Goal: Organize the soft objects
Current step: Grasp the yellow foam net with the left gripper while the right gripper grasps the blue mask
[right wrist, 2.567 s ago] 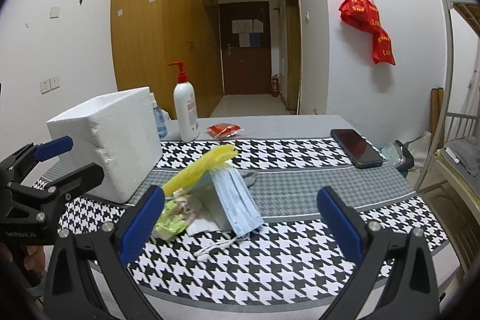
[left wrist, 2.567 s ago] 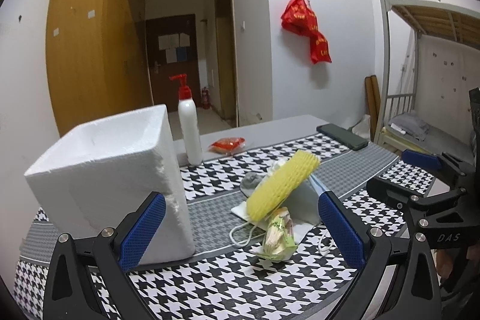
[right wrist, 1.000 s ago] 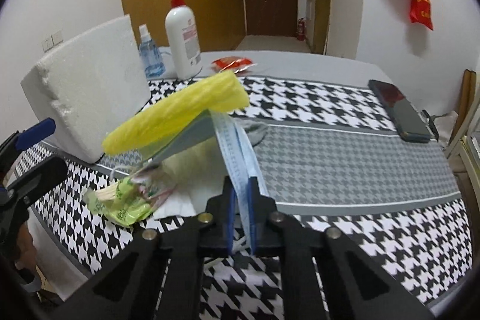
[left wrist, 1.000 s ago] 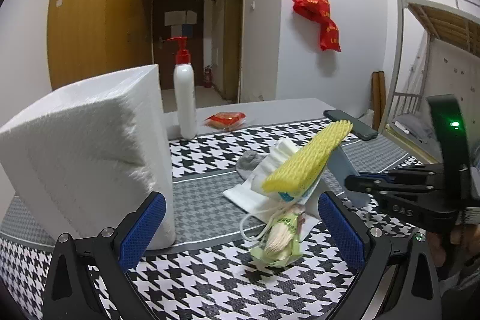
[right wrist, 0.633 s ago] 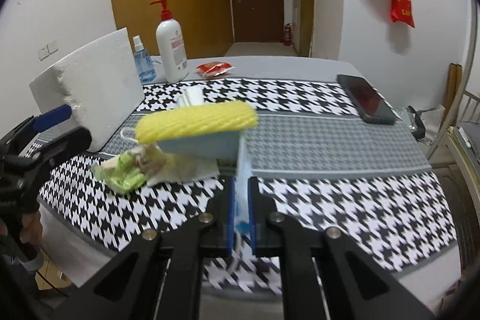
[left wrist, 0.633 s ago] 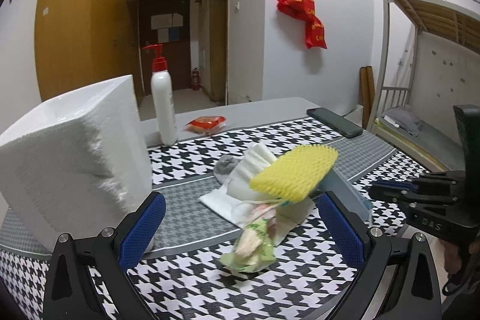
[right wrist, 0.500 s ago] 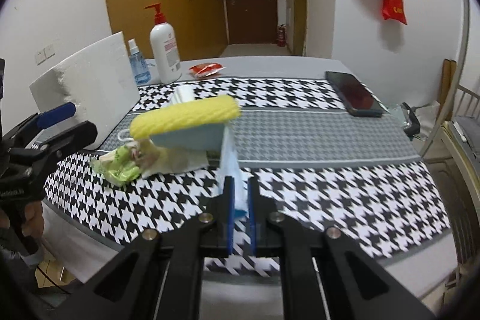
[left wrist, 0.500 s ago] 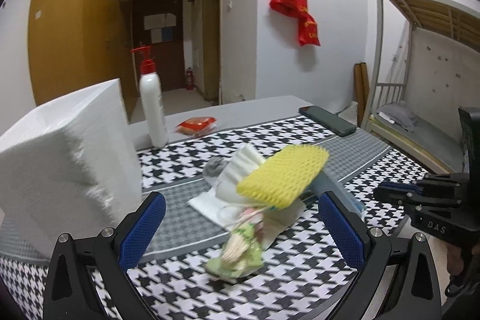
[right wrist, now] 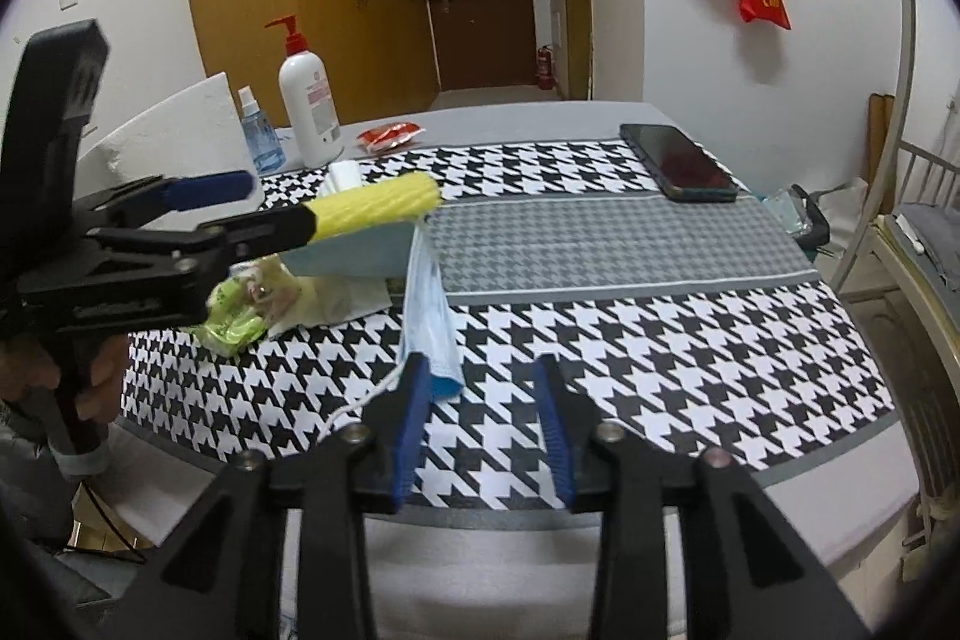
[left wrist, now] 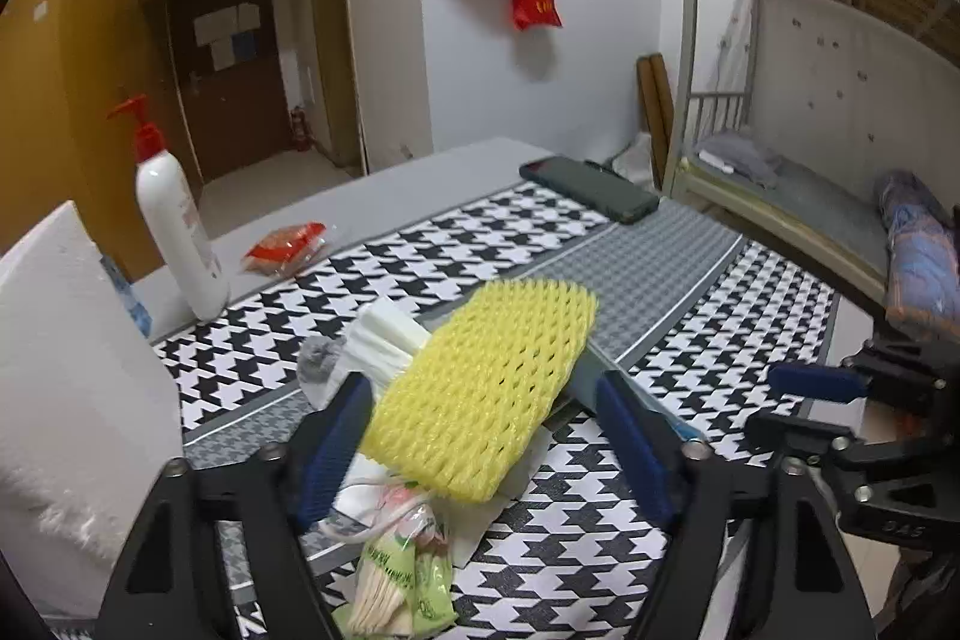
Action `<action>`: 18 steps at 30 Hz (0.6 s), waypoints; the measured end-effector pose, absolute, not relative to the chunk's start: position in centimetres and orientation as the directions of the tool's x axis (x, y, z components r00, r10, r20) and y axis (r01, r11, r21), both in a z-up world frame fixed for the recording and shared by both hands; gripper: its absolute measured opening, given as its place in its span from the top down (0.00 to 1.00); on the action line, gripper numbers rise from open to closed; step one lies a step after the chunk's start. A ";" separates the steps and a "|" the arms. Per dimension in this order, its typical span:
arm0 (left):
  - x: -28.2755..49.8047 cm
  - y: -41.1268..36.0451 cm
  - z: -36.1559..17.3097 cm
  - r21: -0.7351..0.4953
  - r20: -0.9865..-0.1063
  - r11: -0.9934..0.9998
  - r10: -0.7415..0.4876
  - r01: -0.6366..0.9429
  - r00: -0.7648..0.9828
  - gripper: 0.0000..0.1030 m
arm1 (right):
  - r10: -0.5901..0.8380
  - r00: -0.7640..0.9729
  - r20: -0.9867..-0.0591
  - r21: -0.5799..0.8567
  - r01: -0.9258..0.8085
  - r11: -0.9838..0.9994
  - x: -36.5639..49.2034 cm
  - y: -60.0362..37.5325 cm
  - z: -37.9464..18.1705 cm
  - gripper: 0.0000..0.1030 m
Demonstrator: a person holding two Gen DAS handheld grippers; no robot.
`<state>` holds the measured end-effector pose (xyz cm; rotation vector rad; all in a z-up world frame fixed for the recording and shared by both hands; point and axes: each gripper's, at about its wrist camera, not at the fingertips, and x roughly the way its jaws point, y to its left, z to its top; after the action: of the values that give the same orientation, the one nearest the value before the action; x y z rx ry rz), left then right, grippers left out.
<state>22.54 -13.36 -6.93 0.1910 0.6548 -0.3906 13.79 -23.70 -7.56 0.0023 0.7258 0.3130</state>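
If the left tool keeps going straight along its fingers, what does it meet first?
Most likely the yellow foam net: it already sits between the left tool's closing, not yet pressing fingers, though exact depth is unclear.

Even indoor light, soft shadows, fisheye bending, dark corners

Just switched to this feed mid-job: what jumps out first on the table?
The bright yellow foam net stands out first, lying atop the heap of soft things at the near edge of the houndstooth tablecloth, with the left tongs closing round it. Beside it, a blue face mask droops from the heap toward the right tongs, which have just opened off it.
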 end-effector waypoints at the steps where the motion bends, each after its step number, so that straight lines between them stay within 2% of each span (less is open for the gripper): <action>1: 22.8 -13.5 -7.2 0.049 -0.634 0.908 -0.293 0.415 0.716 0.34 | 0.280 0.703 -0.654 0.110 -0.278 0.954 13.8 -23.8 -7.6 0.60; 3: 23.2 -13.5 -7.8 0.034 -0.656 0.904 -0.302 0.427 0.691 0.51 | 0.277 0.703 -0.655 0.109 -0.274 0.955 13.8 -23.8 -7.6 0.51; 5: 23.5 -13.6 -8.1 0.030 -0.668 0.902 -0.302 0.431 0.680 0.59 | 0.276 0.704 -0.654 0.109 -0.273 0.956 13.9 -23.9 -7.6 0.44; 7: 23.7 -13.7 -8.4 0.032 -0.675 0.905 -0.293 0.424 0.677 0.75 | 0.272 0.704 -0.656 0.104 -0.273 0.956 13.9 -23.9 -7.7 0.43; 10: 23.8 -13.4 -8.5 0.018 -0.679 0.905 -0.301 0.426 0.670 0.88 | 0.273 0.699 -0.661 0.104 -0.275 0.956 14.1 -23.7 -7.8 0.43; 18: 22.2 -12.6 -6.6 -0.061 -0.639 0.889 -0.384 0.455 0.666 0.89 | 0.268 0.694 -0.668 0.103 -0.270 0.957 14.5 -23.5 -8.0 0.42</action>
<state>22.22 -12.62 -6.55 0.1073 0.6963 -0.4746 14.50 -23.52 -7.98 -0.0033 0.7458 0.3006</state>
